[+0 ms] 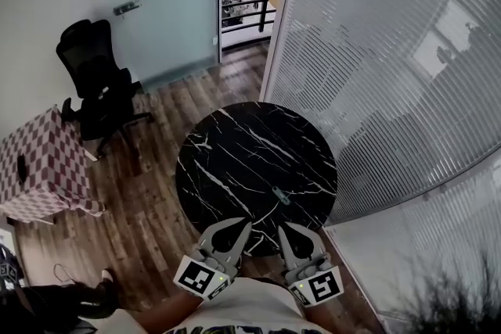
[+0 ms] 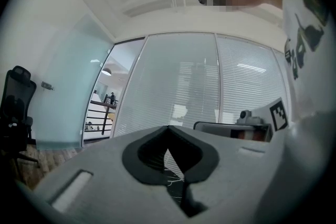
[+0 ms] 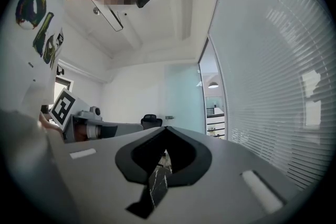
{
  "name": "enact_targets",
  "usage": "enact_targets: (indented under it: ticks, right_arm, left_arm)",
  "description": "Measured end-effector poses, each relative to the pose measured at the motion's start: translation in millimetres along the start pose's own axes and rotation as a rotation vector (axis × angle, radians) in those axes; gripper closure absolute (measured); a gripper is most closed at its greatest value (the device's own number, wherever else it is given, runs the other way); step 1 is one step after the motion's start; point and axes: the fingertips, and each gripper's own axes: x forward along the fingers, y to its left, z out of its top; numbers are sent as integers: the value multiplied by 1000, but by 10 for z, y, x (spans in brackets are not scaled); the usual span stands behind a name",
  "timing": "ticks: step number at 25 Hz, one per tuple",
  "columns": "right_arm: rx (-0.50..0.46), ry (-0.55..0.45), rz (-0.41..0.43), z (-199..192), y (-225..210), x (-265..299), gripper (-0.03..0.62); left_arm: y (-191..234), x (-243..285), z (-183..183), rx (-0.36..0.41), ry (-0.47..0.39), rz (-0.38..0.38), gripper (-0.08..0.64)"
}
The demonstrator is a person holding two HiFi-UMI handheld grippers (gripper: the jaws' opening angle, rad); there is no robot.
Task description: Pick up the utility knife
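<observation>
Near-right on the round black marble table (image 1: 235,160), just short of its near rim, the utility knife (image 1: 280,196) is a tiny grey sliver, too small for detail. Neither gripper view shows it. Shirt print at bottom of head view is cut off, unreadable; the cubes carry only square markers. Left gripper (image 1: 243,225) & right gripper (image 1: 282,229) sit side by side at the near rim, pointing level, both w/ jaws clenched together on nothing, clear of the knife.

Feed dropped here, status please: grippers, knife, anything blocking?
Left gripper shut, empty. Right gripper shut, empty. Utility knife lies untouched on round marble table, just ahead. Nothing in the way.
</observation>
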Motion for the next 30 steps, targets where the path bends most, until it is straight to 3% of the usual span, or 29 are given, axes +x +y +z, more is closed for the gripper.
enact_targets:
  ticks: [19, 30]
  right_arm:
    - [8, 63, 0, -173, -470, 15, 589]
    - [12, 153, -9, -748, -835, 85, 589]
  left_arm:
    - [62, 439, -165, -37, 37, 33, 555]
    - [229, 666, -623, -43, 103, 55, 555]
